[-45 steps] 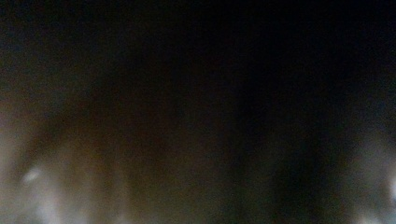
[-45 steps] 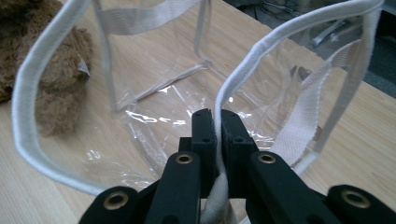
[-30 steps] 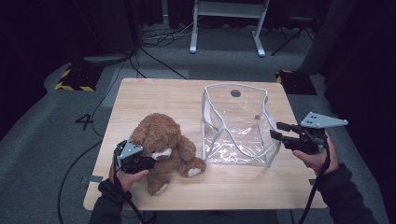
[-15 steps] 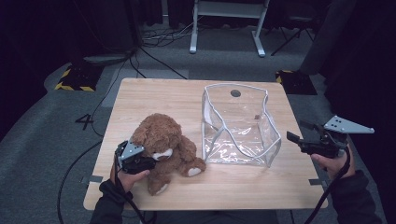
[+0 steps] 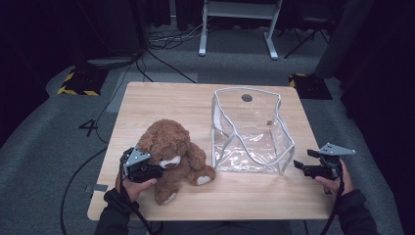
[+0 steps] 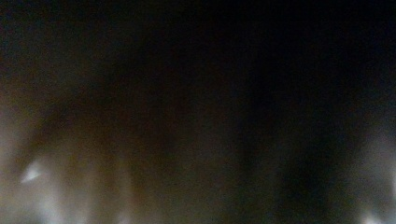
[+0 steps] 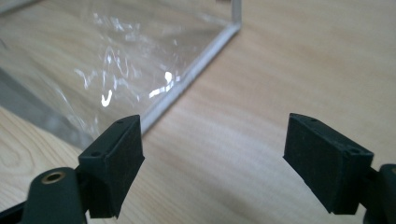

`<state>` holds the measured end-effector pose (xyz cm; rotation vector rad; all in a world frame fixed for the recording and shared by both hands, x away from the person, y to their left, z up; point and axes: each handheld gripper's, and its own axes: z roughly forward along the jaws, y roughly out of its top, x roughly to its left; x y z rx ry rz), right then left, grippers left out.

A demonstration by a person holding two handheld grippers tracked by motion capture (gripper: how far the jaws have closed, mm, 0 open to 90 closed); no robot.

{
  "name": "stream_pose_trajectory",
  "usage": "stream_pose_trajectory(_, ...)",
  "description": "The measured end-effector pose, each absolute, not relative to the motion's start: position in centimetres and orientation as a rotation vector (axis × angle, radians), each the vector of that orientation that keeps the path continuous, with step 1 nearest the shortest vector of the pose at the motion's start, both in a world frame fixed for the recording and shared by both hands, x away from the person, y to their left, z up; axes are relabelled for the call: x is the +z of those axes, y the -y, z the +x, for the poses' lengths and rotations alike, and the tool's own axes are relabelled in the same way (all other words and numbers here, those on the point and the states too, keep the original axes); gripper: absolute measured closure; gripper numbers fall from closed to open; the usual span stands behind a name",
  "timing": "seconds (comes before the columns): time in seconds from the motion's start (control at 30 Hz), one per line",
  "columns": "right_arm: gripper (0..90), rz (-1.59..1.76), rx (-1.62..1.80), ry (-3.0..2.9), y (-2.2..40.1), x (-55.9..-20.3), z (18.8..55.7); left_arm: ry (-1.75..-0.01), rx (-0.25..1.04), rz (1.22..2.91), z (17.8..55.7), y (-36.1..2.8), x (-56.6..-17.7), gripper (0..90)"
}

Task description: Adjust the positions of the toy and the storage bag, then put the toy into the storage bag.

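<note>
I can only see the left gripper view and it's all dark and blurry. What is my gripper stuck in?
Observer: The high view shows your left gripper pressed into a brown teddy bear sitting on the table.
Operator: Is there anything else on the table?
Observer: Yes, a clear plastic bag with white edges stands open beside the bear.
Operator: What is my other gripper doing?
Observer: The right gripper is near the bag's corner. Its jaws have just been opening, with nothing between them.
</note>
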<state>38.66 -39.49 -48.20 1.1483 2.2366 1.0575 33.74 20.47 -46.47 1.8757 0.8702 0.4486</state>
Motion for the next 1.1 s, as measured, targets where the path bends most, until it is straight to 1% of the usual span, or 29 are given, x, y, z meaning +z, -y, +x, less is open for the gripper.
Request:
stream_pose_trajectory(0.17, 19.4, 1.163, 1.058, -2.255, 39.7, -49.4, 38.5, -0.85, 0.462, 1.883, 33.6, -20.4, -46.6, 39.7)
stream_pose_trajectory(0.33, 16.9, 1.22, 0.981, -2.246, 39.5, -50.9, 38.6, -0.856, 0.458, 1.868, 33.5, -20.4, -46.7, 39.8)
stream_pose_trajectory(0.47, 16.3, 1.249, 0.932, -2.226, 39.3, -51.0, 38.6, -0.86, 0.45, 1.848, 33.6, -20.5, -46.9, 39.8)
stream_pose_trajectory(0.73, 14.4, 1.298, 0.953, -2.184, 39.2, -51.3, 38.7, -0.858, 0.461, 1.842, 33.3, -20.5, -47.0, 39.7)
stream_pose_trajectory(0.9, 14.5, 1.301, 0.949, -2.179, 39.2, -51.3, 38.7, -0.864, 0.437, 1.837, 33.3, -20.7, -47.0, 39.5)
stream_pose_trajectory(1.1, 14.5, 1.291, 0.952, -2.186, 39.2, -51.4, 38.8, -0.835, 0.447, 1.864, 33.3, -20.8, -46.9, 40.2)
